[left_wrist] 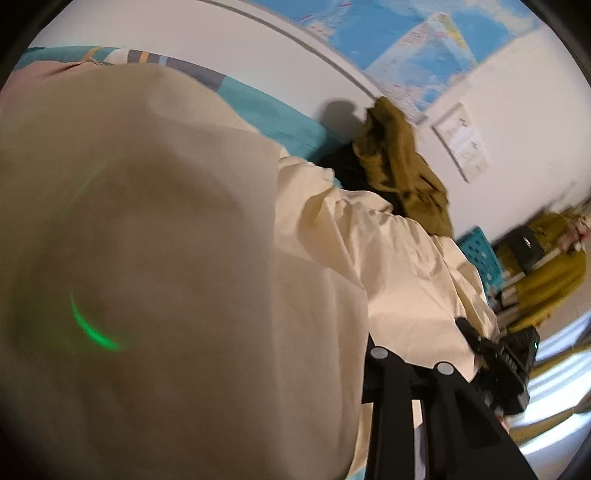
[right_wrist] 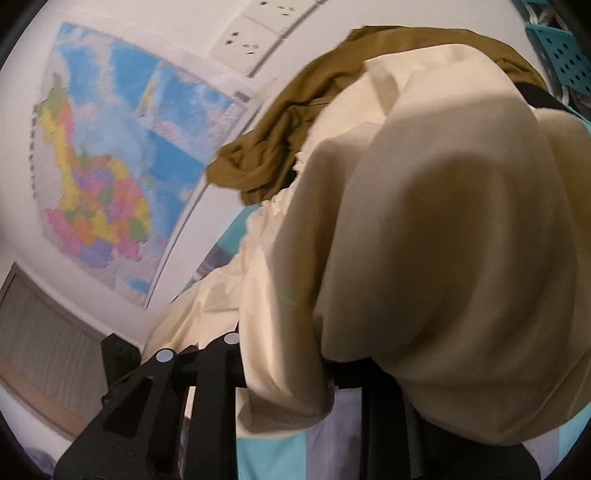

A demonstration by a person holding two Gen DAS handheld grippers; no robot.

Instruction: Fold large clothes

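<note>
Cream garment (left_wrist: pixel 155 258): largest item, draped right over the lens in both views, filling the left and centre of the left wrist frame and the right and centre of the right wrist frame; the rest of it lies spread on the bed.

Bed cover (left_wrist: pixel 295 129), teal with grey, white and orange stripes: shows at upper left in the left wrist view, at bottom centre in the right.

Wall map (right_wrist: pixel 107 162), multicoloured regions on blue sea: sharp only in the right wrist view, left half; its lettering is too blurred to read.

Olive-brown garment (right_wrist: pixel 280 140): crumpled heap against the wall, beyond the cream cloth, in both views.

Left gripper (left_wrist: pixel 343 354): one finger visible at lower centre, the other under the cloth; cloth lies between the jaws, but whether they clamp it cannot be told.

Right gripper (right_wrist: pixel 280 354): same case, cloth falling between its jaws, grip hidden.

Left wrist view only: person's mustard sleeve (left_wrist: pixel 554 273), teal perforated crate (left_wrist: pixel 480 254), small wall notice (left_wrist: pixel 461 142), unreadable.

Right wrist view only: wall sockets (right_wrist: pixel 255 33), upper centre.
</note>
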